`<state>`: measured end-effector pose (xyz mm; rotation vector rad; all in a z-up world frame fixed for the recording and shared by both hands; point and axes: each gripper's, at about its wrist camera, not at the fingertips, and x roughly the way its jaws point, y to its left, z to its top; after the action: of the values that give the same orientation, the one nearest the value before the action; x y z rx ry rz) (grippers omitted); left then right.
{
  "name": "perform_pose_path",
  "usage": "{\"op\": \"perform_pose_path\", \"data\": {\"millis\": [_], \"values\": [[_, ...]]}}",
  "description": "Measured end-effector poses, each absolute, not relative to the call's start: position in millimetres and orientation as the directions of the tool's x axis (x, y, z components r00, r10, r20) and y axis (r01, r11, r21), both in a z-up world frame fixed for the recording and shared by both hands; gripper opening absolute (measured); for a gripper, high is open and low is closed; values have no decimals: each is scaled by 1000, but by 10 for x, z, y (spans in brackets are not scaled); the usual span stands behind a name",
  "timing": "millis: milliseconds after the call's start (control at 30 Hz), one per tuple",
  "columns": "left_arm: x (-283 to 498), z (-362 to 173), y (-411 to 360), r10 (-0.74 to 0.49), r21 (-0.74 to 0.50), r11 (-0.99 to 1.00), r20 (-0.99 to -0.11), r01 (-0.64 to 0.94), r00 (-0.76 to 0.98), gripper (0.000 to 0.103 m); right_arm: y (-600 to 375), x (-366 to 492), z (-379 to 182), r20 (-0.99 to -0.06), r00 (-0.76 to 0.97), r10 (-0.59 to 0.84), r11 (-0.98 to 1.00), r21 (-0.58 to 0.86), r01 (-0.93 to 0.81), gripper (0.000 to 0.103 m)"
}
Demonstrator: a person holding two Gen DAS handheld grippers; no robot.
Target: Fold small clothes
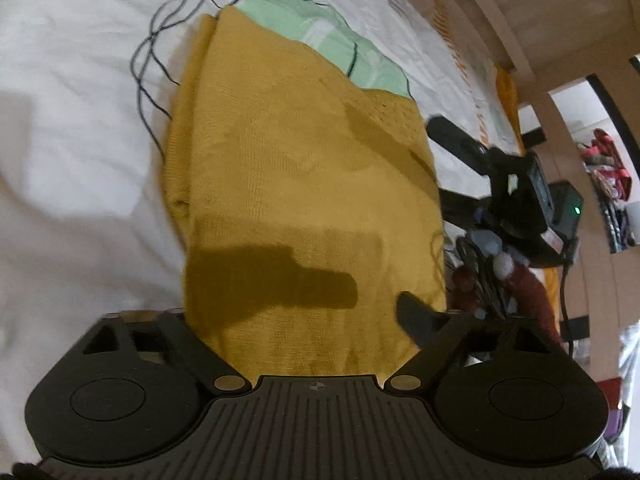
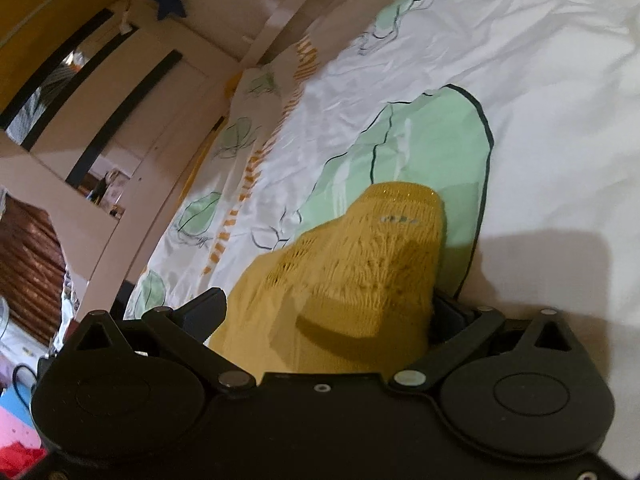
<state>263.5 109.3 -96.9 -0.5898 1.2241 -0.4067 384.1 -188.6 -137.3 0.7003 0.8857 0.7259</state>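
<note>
My left gripper (image 1: 304, 320) is spread wide over the mustard knit garment (image 1: 304, 168), which fills the middle of the left wrist frame and lies partly folded on the white leaf-print bedspread (image 1: 80, 80); only one finger shows, at lower right, resting on the cloth without pinching it. In the right wrist view my right gripper (image 2: 332, 312) has the garment's open-knit end (image 2: 372, 256) bunched between its fingers at lower centre, though whether the jaws actually bite the cloth I cannot tell. The knit looks light, soft and stretchy, likely to sag and snag on a fingertip. I judge a doubled hem edge or corner the best hold, not the loose lacy stitches.
</note>
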Motion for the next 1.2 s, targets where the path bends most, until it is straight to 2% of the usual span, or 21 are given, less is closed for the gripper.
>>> {"op": "perform_pose_path", "data": {"millis": [33, 67, 100, 133, 167, 467, 667, 900, 967, 1100, 1200], "values": [[2650, -981, 1115, -586, -624, 780, -752, -40, 303, 39, -1884, 3836, -1369, -427, 438, 791, 566, 783, -259, 101], [2660, -1006, 1139, -588, -629, 775, -753, -62, 296, 19, -1878, 3833, -1360, -437, 442, 783, 577, 777, -252, 98], [2666, -1043, 1166, -605, -648, 758, -742, -79, 288, 18, -1871, 3832, -1348, -459, 449, 767, 598, 765, -239, 91], [2668, -1068, 1185, -620, -666, 741, -730, -92, 288, 17, -1853, 3833, -1328, -496, 453, 741, 633, 742, -221, 63], [2672, -1068, 1181, -621, -667, 739, -729, -93, 289, 16, -1840, 3841, -1318, -535, 450, 715, 665, 720, -201, 43], [2404, -908, 1132, -683, -728, 678, -676, -104, 278, 14, -2007, 3362, -932, -565, 490, 663, 698, 703, -135, 40], [1883, -732, 832, -710, -732, 681, -668, -25, 225, 14, -2181, 2774, -720, -614, 472, 633, 731, 675, -101, 40], [1239, -683, 609, -738, -752, 659, -649, -7, 185, 14, -2419, 2136, -645, -647, 433, 628, 734, 677, -52, 40], [1148, -683, 552, -715, -730, 684, -671, 0, 197, 14, -2460, 2017, -643, -647, 440, 622, 738, 673, -54, 43], [993, -689, 470, -583, -598, 801, -767, 28, 268, 16, -2565, 1900, -690, -650, 512, 562, 764, 645, -19, 48], [889, -721, 457, -521, -543, 839, -789, 27, 325, 21, -2645, 1851, -741, -667, 561, 491, 810, 586, -12, 58]]}}
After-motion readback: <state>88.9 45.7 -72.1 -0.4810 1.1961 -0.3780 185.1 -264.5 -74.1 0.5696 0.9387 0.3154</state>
